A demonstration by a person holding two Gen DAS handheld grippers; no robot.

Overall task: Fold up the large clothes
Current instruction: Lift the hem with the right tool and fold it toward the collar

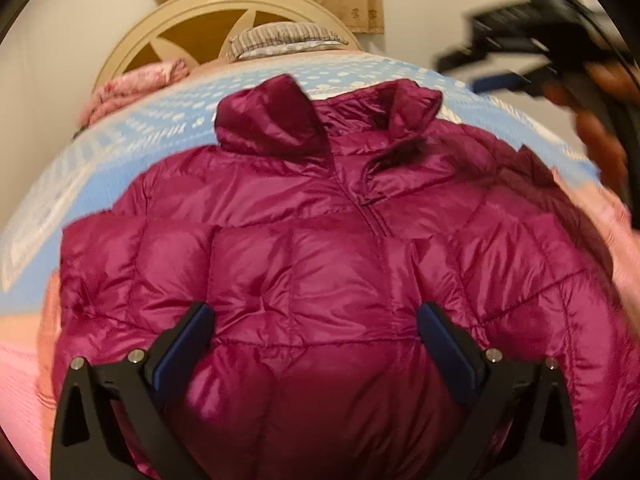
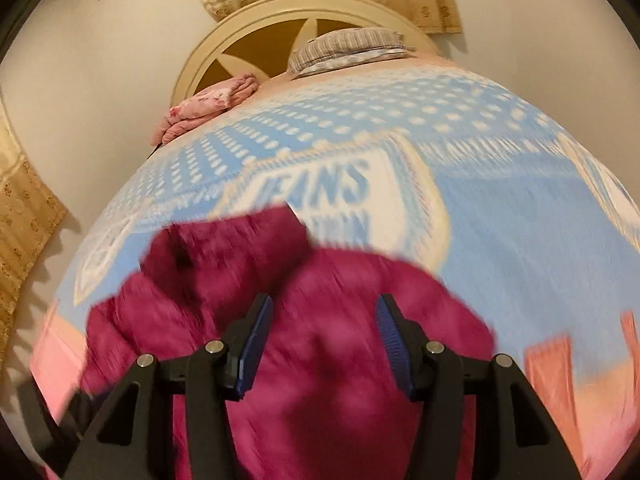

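A magenta puffer jacket [image 1: 320, 248] lies front up on the bed, collar toward the headboard, sleeves tucked in at the sides. My left gripper [image 1: 316, 320] is open and empty, hovering over the jacket's lower front. My right gripper [image 2: 324, 320] is open and empty above the jacket's right part [image 2: 320, 340]; this view is blurred by motion. The right gripper also shows blurred at the upper right of the left wrist view [image 1: 532, 52], held in a hand, above the bed.
The bed has a blue and white patterned cover [image 2: 500, 208] with pink edges. A cream round headboard [image 2: 280, 20], a striped pillow [image 2: 348, 46] and a folded pink quilt [image 2: 204, 108] are at the far end. Curtains [image 2: 24, 216] hang on the left.
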